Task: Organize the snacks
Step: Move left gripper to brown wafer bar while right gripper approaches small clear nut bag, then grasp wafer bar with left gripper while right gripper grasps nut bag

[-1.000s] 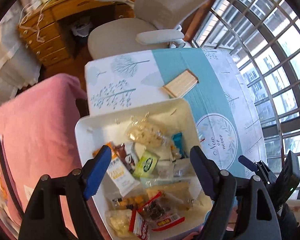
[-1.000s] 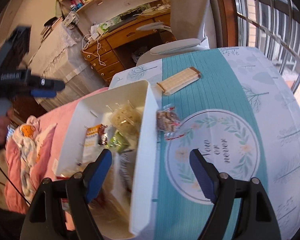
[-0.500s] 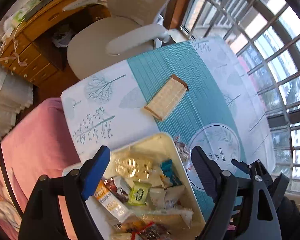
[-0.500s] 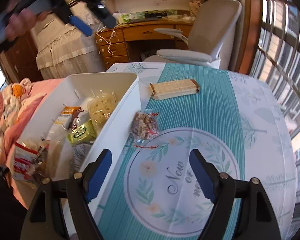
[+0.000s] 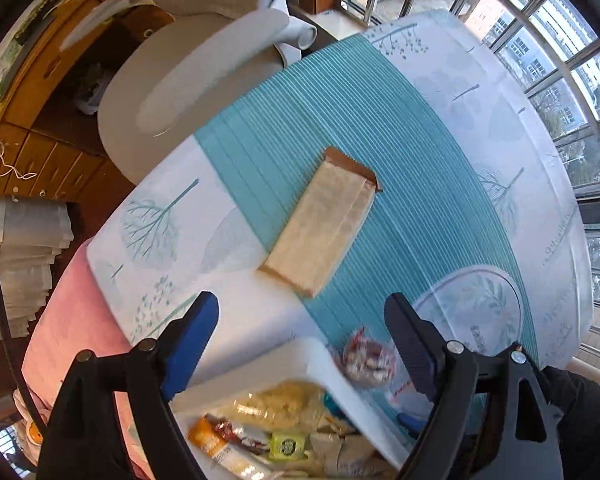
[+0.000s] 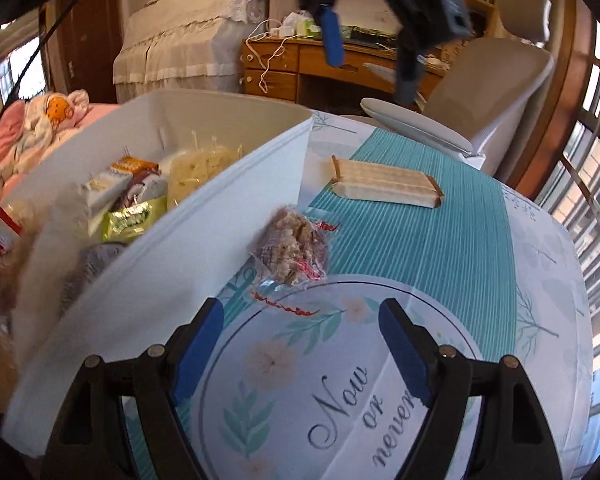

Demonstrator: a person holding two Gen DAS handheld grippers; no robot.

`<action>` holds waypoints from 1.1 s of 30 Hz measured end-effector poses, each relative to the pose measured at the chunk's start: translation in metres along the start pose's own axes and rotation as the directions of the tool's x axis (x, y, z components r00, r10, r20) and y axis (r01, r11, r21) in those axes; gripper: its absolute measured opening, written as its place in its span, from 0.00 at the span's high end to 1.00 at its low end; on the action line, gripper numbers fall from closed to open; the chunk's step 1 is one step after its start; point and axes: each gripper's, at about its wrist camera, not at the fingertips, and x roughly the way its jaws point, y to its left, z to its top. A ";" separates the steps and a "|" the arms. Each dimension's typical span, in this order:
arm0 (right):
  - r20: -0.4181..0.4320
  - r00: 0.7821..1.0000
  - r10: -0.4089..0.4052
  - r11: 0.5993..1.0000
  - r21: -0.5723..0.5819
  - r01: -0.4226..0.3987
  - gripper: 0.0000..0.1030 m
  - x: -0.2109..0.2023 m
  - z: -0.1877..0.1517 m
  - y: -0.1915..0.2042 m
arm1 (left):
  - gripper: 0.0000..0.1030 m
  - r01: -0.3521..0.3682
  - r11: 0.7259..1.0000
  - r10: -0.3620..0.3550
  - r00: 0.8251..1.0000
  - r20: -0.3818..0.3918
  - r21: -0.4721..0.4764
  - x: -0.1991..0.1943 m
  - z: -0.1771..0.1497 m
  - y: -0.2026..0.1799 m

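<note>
Wafer pack (image 5: 324,220) flat on tabletop (image 5: 440,152), apart from bin (image 6: 188,240); clear snack packet (image 6: 290,250) against bin wall. Left tool (image 5: 300,332) just widening, empty; right tool (image 6: 300,336) wide, empty.

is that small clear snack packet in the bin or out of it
Out. The clear snack packet lies on the tablecloth beside the white bin wall.

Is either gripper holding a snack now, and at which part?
Nothing is held: left gripper and right gripper are both open and empty.
</note>
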 end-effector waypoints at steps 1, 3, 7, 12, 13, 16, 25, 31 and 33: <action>-0.004 1.000 0.003 1.000 -0.015 -0.003 0.22 0.004 0.000 0.000 | 0.18 0.003 1.000 -0.003 1.000 -0.010 0.001 0.005 0.004 -0.002; -0.008 1.000 0.011 0.999 -0.033 -0.011 0.22 0.010 0.000 0.001 | 0.18 0.007 1.000 -0.007 0.999 -0.035 0.009 0.019 0.012 -0.007; -0.002 1.000 0.019 0.998 -0.053 -0.019 0.22 0.021 0.003 -0.001 | 0.18 0.002 1.000 0.000 0.996 -0.084 0.025 0.045 0.023 -0.015; 0.001 0.999 0.033 0.996 -0.080 -0.033 0.22 0.031 0.008 0.002 | 0.18 0.011 0.999 -0.006 0.992 -0.127 0.042 0.070 0.031 -0.023; 0.000 0.999 0.033 0.995 -0.090 -0.033 0.23 0.033 0.008 0.003 | 0.18 0.010 0.999 -0.005 0.991 -0.130 0.040 0.073 0.032 -0.023; -0.009 0.999 0.039 0.993 -0.109 -0.040 0.28 0.038 0.011 0.008 | 0.18 0.010 0.999 -0.005 0.990 -0.138 0.035 0.081 0.035 -0.024; -0.008 0.998 0.062 0.992 -0.110 -0.063 0.38 0.047 0.017 0.007 | 0.18 0.006 1.000 -0.002 0.989 -0.147 0.025 0.099 0.044 -0.028; -0.010 0.997 0.082 0.992 -0.097 -0.083 0.46 0.048 0.021 0.003 | 0.18 -0.016 1.000 0.020 0.987 -0.161 0.026 0.113 0.053 -0.031; -0.011 0.996 0.089 0.992 -0.087 -0.090 0.49 0.048 0.021 0.002 | 0.17 -0.016 1.000 0.019 0.985 -0.169 0.019 0.120 0.054 -0.030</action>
